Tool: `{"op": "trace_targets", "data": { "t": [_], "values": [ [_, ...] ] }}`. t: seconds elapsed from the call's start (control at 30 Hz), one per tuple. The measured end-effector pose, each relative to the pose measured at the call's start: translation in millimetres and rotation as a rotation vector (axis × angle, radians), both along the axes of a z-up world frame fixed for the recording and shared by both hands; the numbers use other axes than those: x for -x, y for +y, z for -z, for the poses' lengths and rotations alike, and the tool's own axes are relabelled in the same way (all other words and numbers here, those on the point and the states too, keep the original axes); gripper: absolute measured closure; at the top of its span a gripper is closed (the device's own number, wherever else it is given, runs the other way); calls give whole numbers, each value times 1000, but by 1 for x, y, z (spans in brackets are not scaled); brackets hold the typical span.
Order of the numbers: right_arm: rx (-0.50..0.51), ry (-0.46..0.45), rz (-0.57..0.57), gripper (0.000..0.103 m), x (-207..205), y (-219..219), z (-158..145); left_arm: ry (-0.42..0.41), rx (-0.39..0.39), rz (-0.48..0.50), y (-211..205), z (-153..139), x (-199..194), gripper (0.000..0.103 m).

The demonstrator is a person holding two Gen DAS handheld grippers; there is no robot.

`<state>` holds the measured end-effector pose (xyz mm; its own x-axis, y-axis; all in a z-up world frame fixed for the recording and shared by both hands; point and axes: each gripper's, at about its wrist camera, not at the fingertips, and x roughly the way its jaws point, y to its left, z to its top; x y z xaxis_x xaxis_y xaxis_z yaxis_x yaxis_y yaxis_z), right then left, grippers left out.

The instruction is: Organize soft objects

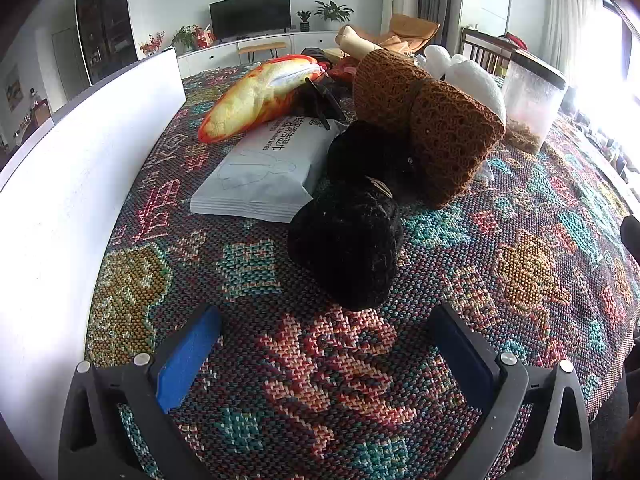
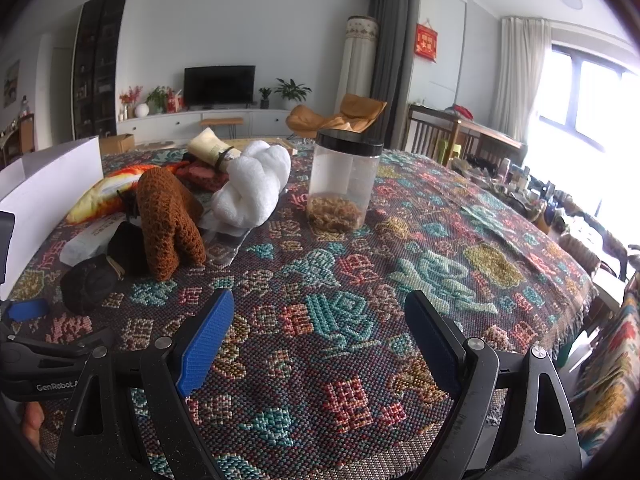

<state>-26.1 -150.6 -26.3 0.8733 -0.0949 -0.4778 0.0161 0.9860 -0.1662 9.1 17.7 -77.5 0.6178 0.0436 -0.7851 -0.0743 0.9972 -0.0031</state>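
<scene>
Two claws hover with jaws spread and empty over the patterned desk [image 2: 440,216]: the left claw [image 1: 320,344] just short of the black plush [image 1: 348,248], the right claw [image 2: 320,340] farther off. Behind the black plush lean the brown knit [image 1: 432,120], a wipes pack [image 1: 264,168] and white plush [image 2: 256,188].

home living room, television [image 2: 219,85] on low cabinet [image 2: 200,119], houseplants [image 2: 291,89], curtains [image 2: 520,76]
</scene>
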Motion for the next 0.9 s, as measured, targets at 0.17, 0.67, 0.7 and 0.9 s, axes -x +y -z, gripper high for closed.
{"op": "trace_targets", "data": {
  "t": [0.17,0.67,0.7,0.9],
  "values": [
    [-2,1,0,14,0,0,1,10,-1,-1,0,0,0,0],
    [-4,3,1,14,-1,-1,2,29,-1,21,0,0,2,0],
    [-5,3,1,14,-1,-1,2,30,-1,21,0,0,2,0],
    [-5,4,1,14,-1,-1,1,48,3,22,0,0,3,0]
  ]
}}
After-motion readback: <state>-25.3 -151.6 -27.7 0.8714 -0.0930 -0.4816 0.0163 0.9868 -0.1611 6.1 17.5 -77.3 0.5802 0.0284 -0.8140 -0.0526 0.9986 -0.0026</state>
